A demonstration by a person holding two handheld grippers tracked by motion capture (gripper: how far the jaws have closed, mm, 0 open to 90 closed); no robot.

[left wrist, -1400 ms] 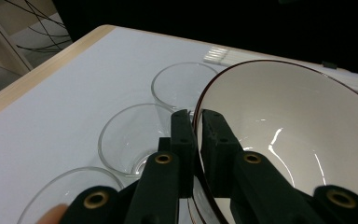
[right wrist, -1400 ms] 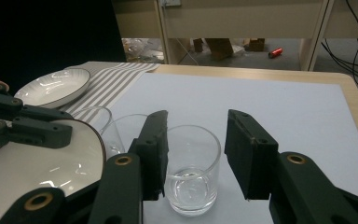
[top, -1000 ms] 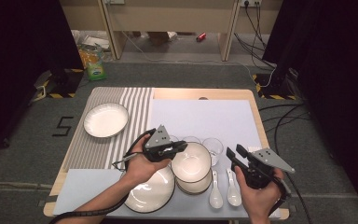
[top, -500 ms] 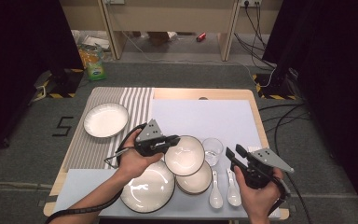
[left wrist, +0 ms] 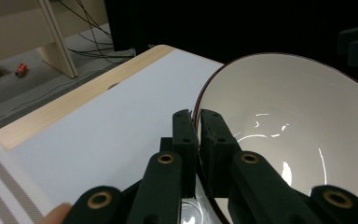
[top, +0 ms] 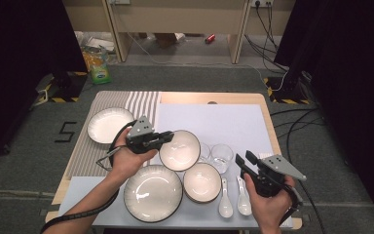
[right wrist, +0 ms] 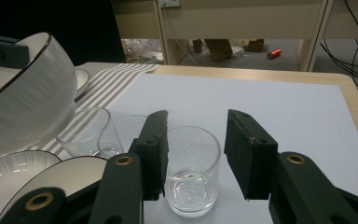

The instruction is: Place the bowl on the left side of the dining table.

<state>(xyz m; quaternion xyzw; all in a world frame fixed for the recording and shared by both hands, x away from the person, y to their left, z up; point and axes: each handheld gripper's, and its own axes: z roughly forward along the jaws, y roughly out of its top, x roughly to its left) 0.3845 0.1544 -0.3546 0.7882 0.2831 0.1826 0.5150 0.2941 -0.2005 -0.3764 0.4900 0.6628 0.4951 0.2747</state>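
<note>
My left gripper [top: 168, 138] is shut on the rim of a white bowl with a dark edge [top: 179, 150] and holds it tilted above the table. In the left gripper view the jaws [left wrist: 196, 117] pinch that rim, with the bowl's [left wrist: 284, 135] inside facing me. My right gripper [top: 243, 159] is open at the front right. A clear glass [right wrist: 192, 172] stands just ahead of its open jaws [right wrist: 196, 127], untouched. The held bowl [right wrist: 23, 102] shows at the left of the right gripper view.
A big bowl [top: 153, 192], a smaller bowl stack [top: 202, 182] and two white spoons [top: 225, 201] lie near the front edge. A second glass [top: 203, 152] stands beside the first glass [top: 221, 157]. A plate [top: 109, 124] rests on the striped mat [top: 85, 156]. The white mat [top: 214, 119] is bare at the back.
My left gripper has lifted the bowl off the small stack and carried it to the left and away from the person. The right gripper has stayed in place.
</note>
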